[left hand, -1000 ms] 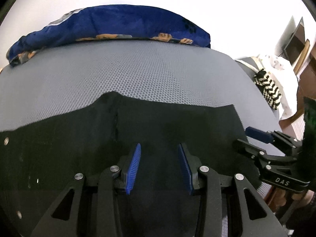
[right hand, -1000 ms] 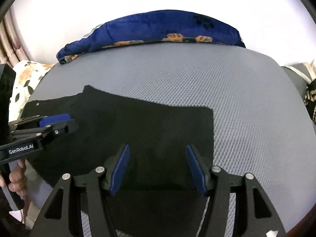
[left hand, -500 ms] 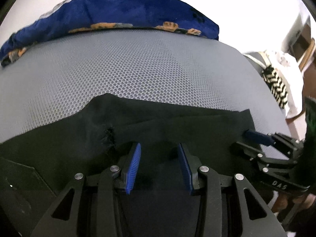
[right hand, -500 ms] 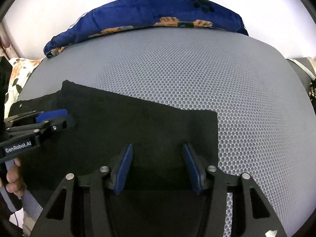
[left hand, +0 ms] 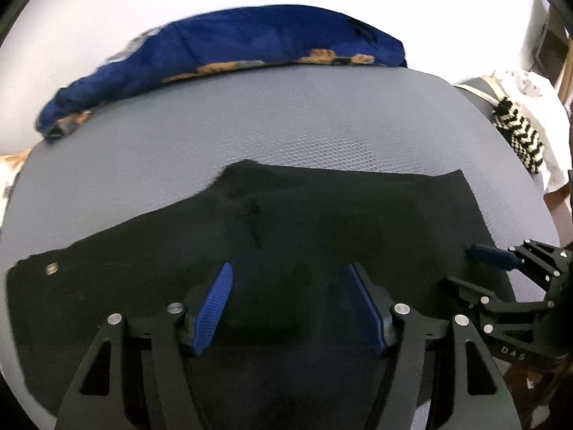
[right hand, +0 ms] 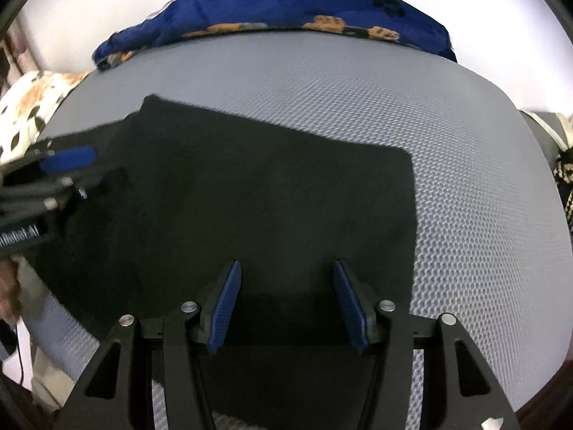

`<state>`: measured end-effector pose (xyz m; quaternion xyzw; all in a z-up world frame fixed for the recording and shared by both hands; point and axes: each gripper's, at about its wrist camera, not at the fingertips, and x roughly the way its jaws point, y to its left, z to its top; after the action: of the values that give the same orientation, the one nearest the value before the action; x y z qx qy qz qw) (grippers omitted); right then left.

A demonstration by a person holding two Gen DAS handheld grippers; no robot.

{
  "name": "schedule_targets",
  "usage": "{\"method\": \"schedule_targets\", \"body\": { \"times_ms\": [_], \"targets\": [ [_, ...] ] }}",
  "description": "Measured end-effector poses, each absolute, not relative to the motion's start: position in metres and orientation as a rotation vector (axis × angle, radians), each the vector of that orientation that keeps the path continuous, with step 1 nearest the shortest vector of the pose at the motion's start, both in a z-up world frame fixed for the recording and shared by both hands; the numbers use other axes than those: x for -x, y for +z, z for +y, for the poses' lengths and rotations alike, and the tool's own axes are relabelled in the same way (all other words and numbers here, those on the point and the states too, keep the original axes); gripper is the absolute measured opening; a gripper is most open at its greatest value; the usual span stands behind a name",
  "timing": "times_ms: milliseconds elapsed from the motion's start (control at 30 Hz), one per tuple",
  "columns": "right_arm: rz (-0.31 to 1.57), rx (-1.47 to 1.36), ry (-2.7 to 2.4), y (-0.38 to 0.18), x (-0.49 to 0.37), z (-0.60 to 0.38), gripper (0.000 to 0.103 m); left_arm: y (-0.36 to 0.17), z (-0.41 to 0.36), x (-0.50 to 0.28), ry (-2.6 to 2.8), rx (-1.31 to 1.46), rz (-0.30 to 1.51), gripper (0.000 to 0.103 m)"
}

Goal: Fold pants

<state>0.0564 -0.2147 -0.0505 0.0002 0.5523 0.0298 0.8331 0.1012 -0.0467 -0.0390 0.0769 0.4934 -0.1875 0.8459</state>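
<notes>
Black fabric is what we are looking at: the pants (left hand: 286, 251) are lying flat on the grey honeycomb-mesh mattress (left hand: 286, 125), spread along its near edge. In the left wrist view their far edge is humping up into a small peak left of centre, and a small metal button (left hand: 52, 268) is showing toward the near left corner. In the right wrist view the pants (right hand: 268, 197) are ending in a squared corner partway across the mattress (right hand: 465, 197), with bare mesh beyond it to the right.

We are holding the left hand-held gripper (left hand: 290, 304) over the middle of the cloth. Its jaws have just been opening and are standing well spread; the blue pads (left hand: 215, 308) are sitting over the fabric without pinching it. We are holding the right hand-held gripper (right hand: 286, 304) over the near part of the pants, close to their squared end. Its jaws are standing apart too, and we are seeing only flat cloth under the gap, nothing pinched.

Each gripper is showing in the other's view: the right one (left hand: 501, 272) at the right edge of the pants, the left one (right hand: 61, 168), blurred, at their left side.

A blue blanket with orange prints (right hand: 286, 10) is bunching along the far edge of the mattress against a white wall. A black-and-white zigzag cloth (left hand: 519, 136) is lying off the far right corner.
</notes>
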Motion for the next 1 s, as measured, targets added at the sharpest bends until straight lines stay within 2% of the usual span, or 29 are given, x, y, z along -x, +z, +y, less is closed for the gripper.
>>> {"method": "schedule_targets", "body": {
  "times_ms": [233, 533, 767, 1000],
  "targets": [
    [1.219, -0.02, 0.206, -0.048, -0.047, -0.172, 0.052, -0.007, 0.024, -0.086, -0.395, -0.016, 1.055, 0.067],
    [1.235, 0.056, 0.378, -0.046, -0.048, -0.108, 0.052, 0.015, 0.181, -0.061, -0.269, 0.314, 1.04, 0.068],
    [1.283, -0.226, 0.487, -0.044, -0.065, -0.107, 0.054, -0.007, 0.269, -0.043, -0.16, 0.577, 1.047, 0.068],
    [1.273, -0.256, 0.412, -0.04, -0.073, -0.119, 0.056, -0.058, 0.305, -0.035, -0.216, 0.865, 1.126, 0.068]
  ]
}}
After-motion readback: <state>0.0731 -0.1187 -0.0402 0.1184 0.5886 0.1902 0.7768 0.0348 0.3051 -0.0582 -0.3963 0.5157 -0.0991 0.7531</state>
